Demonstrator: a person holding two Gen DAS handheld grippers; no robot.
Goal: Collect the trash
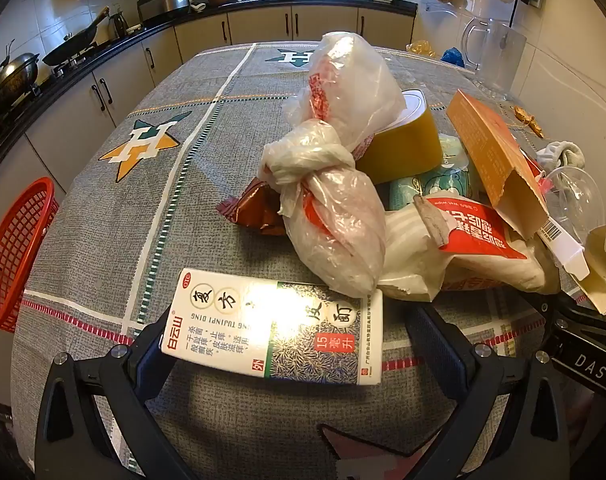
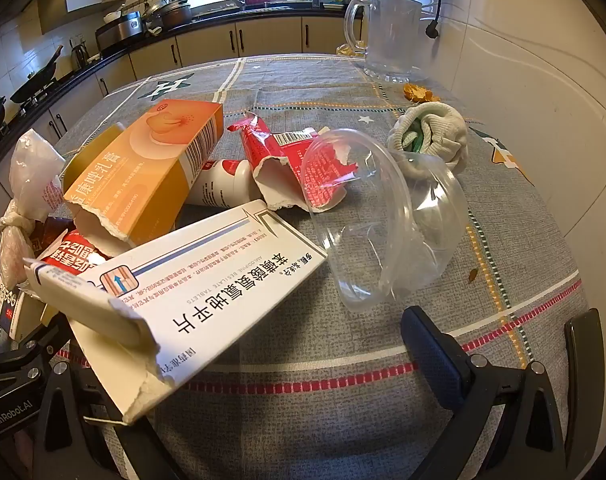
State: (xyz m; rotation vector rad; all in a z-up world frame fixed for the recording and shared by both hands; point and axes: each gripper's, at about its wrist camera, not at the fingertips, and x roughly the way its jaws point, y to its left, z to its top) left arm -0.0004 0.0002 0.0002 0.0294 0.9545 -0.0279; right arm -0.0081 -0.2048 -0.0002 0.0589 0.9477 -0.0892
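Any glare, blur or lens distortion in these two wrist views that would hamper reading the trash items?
Left wrist view: a glare patch washes out the print on the white medicine box; fisheye bends the counter line. Right wrist view: the white tablet box reads sharply, the clear plastic cup shows only faint highlights, and the windows are blown out.

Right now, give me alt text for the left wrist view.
The open left gripper straddles a white medicine box lying on a grey tablecloth. Behind it sits a trash pile: a knotted plastic bag, an orange carton and wrappers. A red basket hangs past the table's left edge.
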